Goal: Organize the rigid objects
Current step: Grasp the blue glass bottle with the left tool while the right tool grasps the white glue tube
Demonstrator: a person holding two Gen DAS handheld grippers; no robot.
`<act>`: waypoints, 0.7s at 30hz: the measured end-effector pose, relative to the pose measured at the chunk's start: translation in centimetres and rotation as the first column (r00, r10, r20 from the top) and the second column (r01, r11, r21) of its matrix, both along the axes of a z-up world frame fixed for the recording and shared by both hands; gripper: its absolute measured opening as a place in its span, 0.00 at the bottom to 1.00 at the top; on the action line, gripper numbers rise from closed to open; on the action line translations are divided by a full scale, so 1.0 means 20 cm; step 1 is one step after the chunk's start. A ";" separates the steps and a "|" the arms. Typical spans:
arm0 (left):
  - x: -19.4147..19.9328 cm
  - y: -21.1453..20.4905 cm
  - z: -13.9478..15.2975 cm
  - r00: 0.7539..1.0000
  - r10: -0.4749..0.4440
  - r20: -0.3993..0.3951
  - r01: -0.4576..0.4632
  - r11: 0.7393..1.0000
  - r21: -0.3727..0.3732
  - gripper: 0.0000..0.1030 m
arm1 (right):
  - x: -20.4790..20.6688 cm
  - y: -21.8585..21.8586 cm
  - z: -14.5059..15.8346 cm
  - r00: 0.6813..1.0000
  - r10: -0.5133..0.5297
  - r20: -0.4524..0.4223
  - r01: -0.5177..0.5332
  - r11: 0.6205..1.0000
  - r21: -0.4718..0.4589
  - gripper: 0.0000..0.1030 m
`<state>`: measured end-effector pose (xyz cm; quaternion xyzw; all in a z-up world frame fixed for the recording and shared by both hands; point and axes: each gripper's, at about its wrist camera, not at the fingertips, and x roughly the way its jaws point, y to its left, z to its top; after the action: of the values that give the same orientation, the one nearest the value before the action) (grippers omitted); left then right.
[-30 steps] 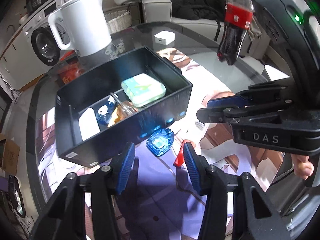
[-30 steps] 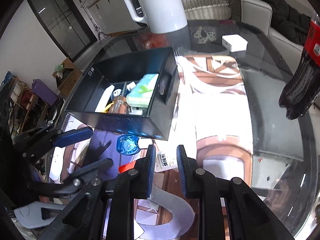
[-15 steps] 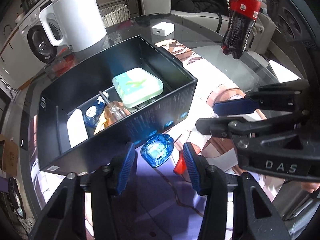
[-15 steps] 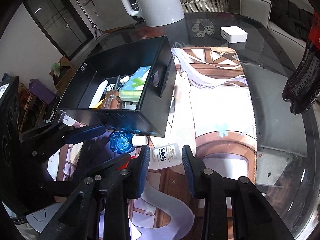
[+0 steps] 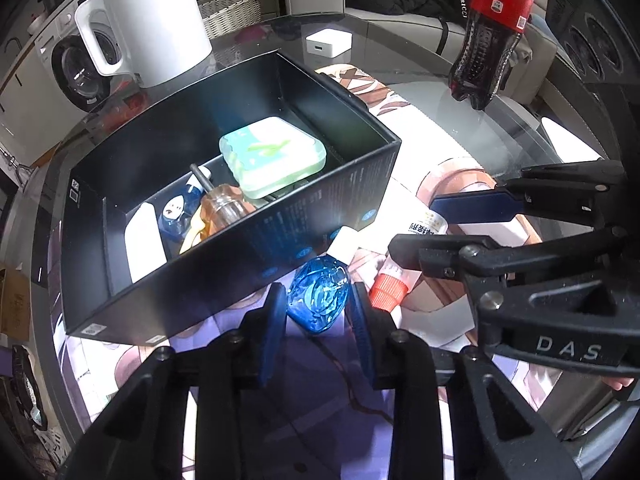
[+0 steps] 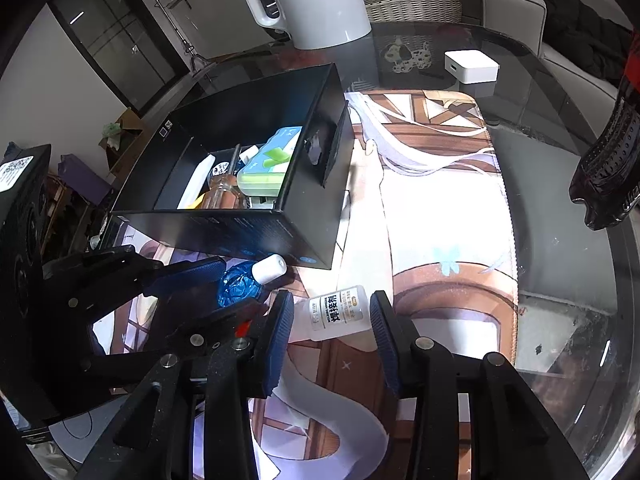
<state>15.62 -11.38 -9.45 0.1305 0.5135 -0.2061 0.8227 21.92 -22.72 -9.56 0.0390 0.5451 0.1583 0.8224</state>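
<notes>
A small blue bottle [image 5: 320, 300] with a white cap lies on the mat just in front of the black box [image 5: 320, 208]. My left gripper [image 5: 318, 316] straddles it, jaws closing, with both pads against its sides. Beside it lies a clear flux bottle [image 6: 336, 312] with a red cap [image 5: 386, 290]. My right gripper [image 6: 330, 320] is around that bottle, jaws opening, with gaps at both pads. The box holds a green case [image 5: 272, 156], an amber bottle [image 5: 224, 204] and other small items.
A white kettle [image 5: 152, 20] stands behind the box. A cola bottle [image 5: 492, 28] stands at the far right, and a small white box [image 5: 328, 42] sits at the back. A printed mat [image 6: 440, 220] covers the glass table [image 6: 560, 272].
The left jaws have narrowed onto the blue bottle. The right jaws have spread wider around the flux bottle. Both views have drawn closer to the box front.
</notes>
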 end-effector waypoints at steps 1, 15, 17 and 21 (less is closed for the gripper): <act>0.00 0.01 0.00 1.000 0.001 -0.002 -0.001 1.000 -0.002 0.29 | 0.00 0.00 0.00 1.000 0.002 -0.001 -0.002 1.000 0.001 0.39; -0.15 0.21 0.01 0.999 0.045 -0.023 -0.045 0.999 -0.018 0.26 | -0.03 0.13 -0.01 0.998 0.065 -0.010 -0.065 0.998 0.011 0.39; -0.18 0.23 0.00 0.999 0.045 -0.025 -0.045 0.999 -0.018 0.26 | -0.04 0.16 -0.02 0.996 0.091 -0.012 -0.091 0.996 0.014 0.39; -0.23 0.27 0.00 0.998 0.047 -0.034 -0.048 0.998 -0.029 0.26 | -0.07 0.22 -0.01 0.993 0.119 -0.007 -0.119 0.993 0.006 0.39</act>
<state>11.00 -6.02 -9.41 0.1026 0.5268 -0.1965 0.8205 20.44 -18.42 -9.83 0.0092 0.5491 0.2085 0.8093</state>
